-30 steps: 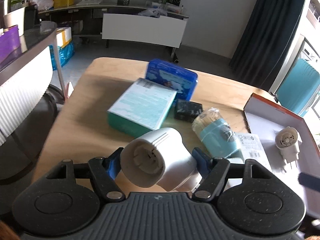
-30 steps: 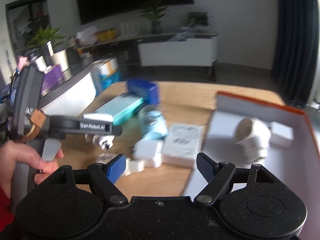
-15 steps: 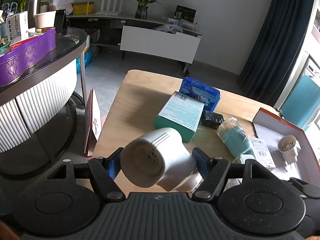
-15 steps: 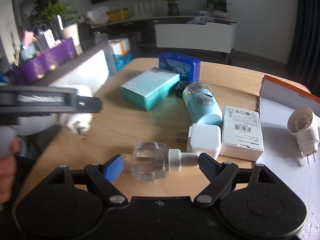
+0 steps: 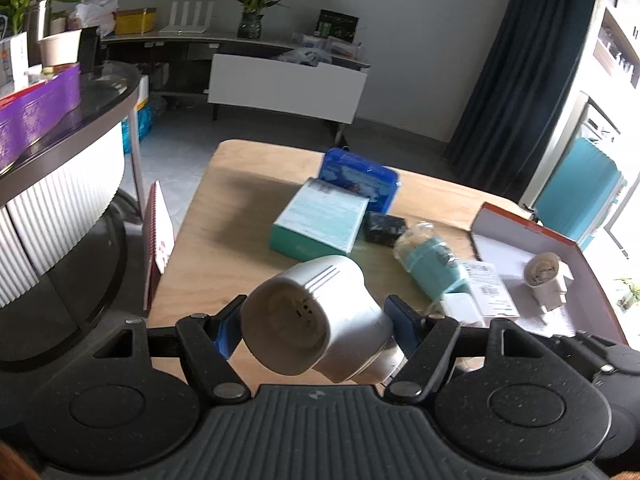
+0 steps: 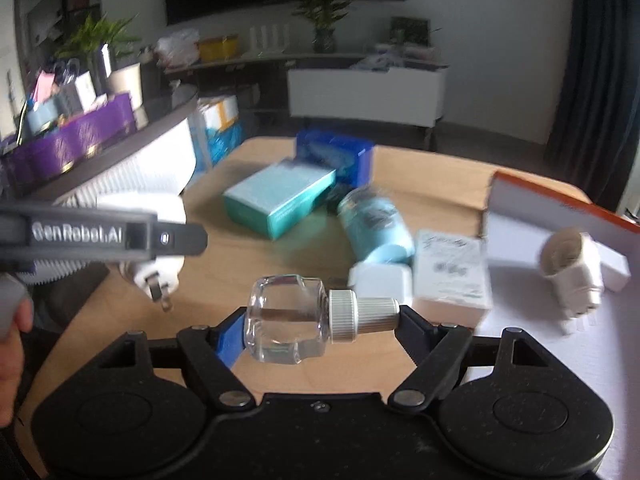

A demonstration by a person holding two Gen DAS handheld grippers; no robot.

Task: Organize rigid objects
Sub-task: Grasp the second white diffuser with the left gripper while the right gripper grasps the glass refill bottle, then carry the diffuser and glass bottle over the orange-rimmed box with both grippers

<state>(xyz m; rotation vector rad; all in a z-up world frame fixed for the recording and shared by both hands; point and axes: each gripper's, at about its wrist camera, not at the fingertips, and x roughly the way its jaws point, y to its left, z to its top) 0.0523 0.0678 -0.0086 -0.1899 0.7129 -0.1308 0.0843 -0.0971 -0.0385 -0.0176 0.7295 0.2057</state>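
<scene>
My left gripper (image 5: 316, 326) is shut on a white plug-in device (image 5: 336, 292), held above the near left part of the wooden table (image 5: 240, 208). The right wrist view shows that gripper (image 6: 100, 236) from the side, with the device's prongs (image 6: 158, 292) hanging below. My right gripper (image 6: 320, 320) is closing on a clear glass bottle (image 6: 284, 320) with a white cap (image 6: 360, 314), held lengthwise. One pad presses its base and the other its cap tip. A second white plug-in device (image 5: 546, 280) lies in the orange-rimmed box (image 5: 520, 220) at the right.
Mid-table lie a teal box (image 5: 320, 224), a blue pack (image 5: 360, 176), a small black item (image 5: 384, 228), a light-blue tub (image 5: 432, 264), a labelled white box (image 6: 452, 276) and a white charger (image 6: 380, 280). A red notebook (image 5: 158, 240) leans at the left edge beside a curved counter (image 5: 60, 184).
The bottle lay between my right gripper's open fingers half a second ago; now the pads touch both its ends. The left gripper, still holding its device, has drawn back from the table's objects.
</scene>
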